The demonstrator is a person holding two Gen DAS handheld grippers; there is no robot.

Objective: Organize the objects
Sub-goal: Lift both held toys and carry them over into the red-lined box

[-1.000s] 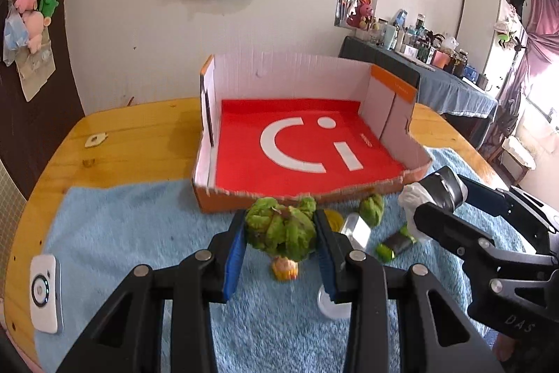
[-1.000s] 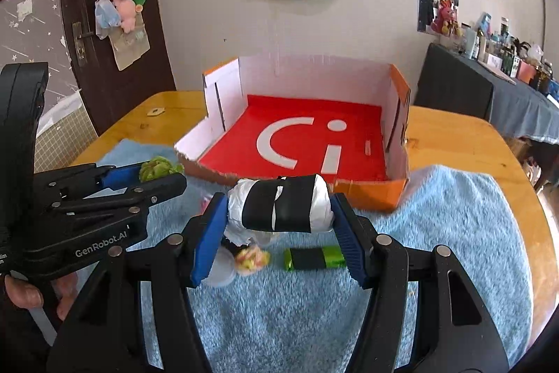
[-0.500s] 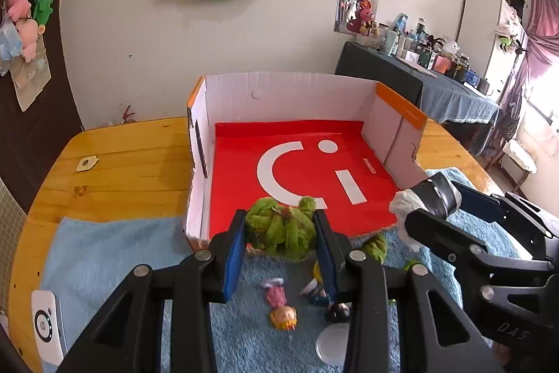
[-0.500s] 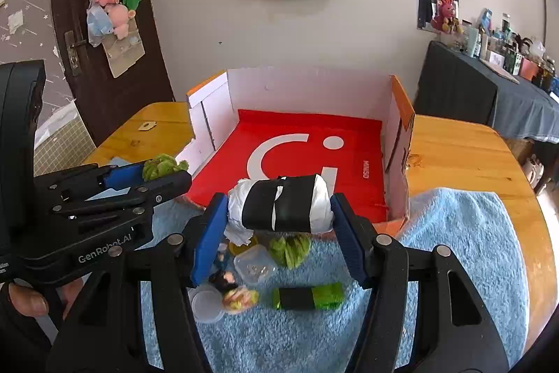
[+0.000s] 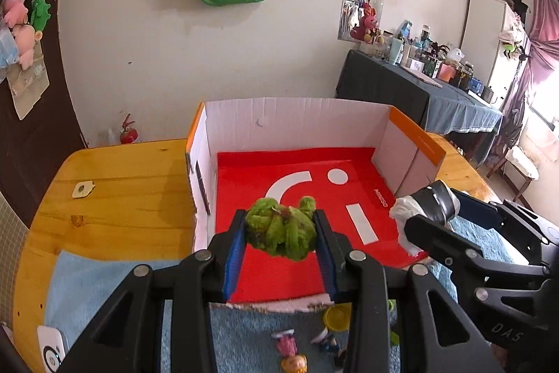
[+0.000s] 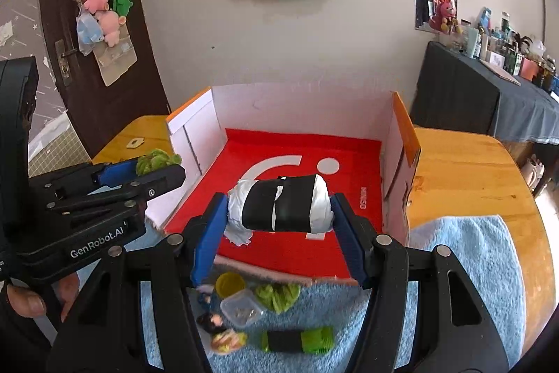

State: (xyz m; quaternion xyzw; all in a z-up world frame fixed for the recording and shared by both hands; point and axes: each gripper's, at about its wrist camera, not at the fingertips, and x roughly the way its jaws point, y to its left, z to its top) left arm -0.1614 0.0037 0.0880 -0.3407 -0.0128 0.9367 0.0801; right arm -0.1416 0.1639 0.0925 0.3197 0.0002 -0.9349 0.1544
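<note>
The green leafy toy vegetable (image 5: pixel 281 233) sits clamped between the blue pads of the left claw (image 5: pixel 279 250), held in the air above the red floor of the open cardboard box (image 5: pixel 297 114). The right claw (image 6: pixel 279 226) is clamped endwise on a white roll wrapped in black tape (image 6: pixel 283 208), also over the box's red floor, nearer its orange-edged right wall. Both loads look carried past the box's low front edge, so the step in hand appears to be delivery, not pickup. The next move calls for lowering each load to the floor, well apart, then parting the jaws. More things wait on the blue towel (image 6: pixel 471 254) covering the wooden desk (image 6: pixel 461 170): a yellow lid (image 6: pixel 230 282), a clear lidded tub (image 6: pixel 241 308), another leafy green piece (image 6: pixel 277 296), a green-and-black tube (image 6: pixel 297 341) and small dolls (image 6: pixel 211 320).
</note>
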